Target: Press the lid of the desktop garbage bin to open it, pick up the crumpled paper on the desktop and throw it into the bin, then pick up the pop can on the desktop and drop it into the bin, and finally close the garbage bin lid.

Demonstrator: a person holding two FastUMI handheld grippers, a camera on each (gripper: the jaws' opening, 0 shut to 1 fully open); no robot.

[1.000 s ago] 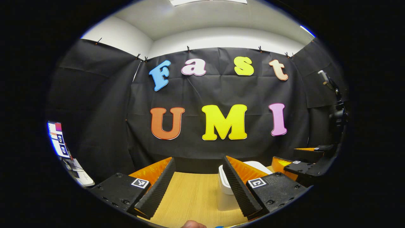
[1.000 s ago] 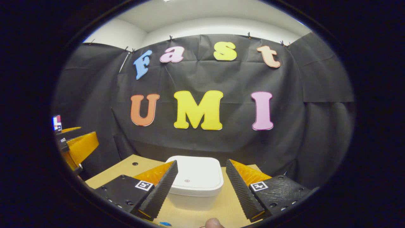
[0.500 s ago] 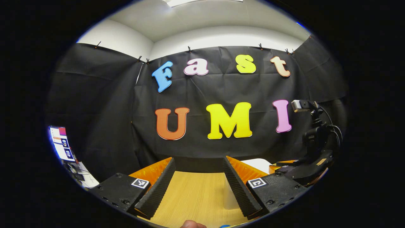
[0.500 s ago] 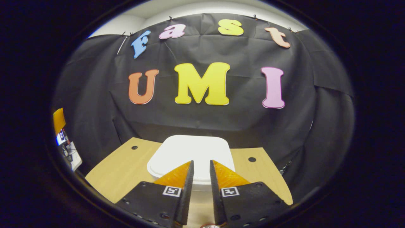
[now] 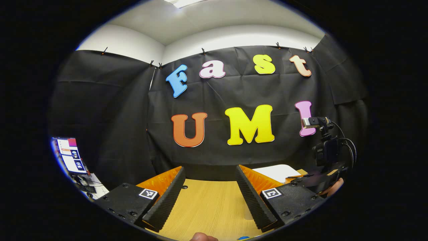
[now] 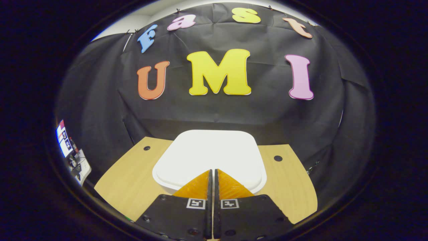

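Now logged: your right tongs point(image 6: 212, 172) had clenched empty since a second ago, tips over the bin lid point(image 6: 209, 155) on the bench point(image 6: 128, 177), ready to press; left tongs point(image 5: 209, 180) stayed released

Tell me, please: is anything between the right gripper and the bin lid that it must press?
Nothing visible is in the way. In the right gripper view the right gripper, jaws together, points straight at the white bin lid, with no object on the lid or before it.
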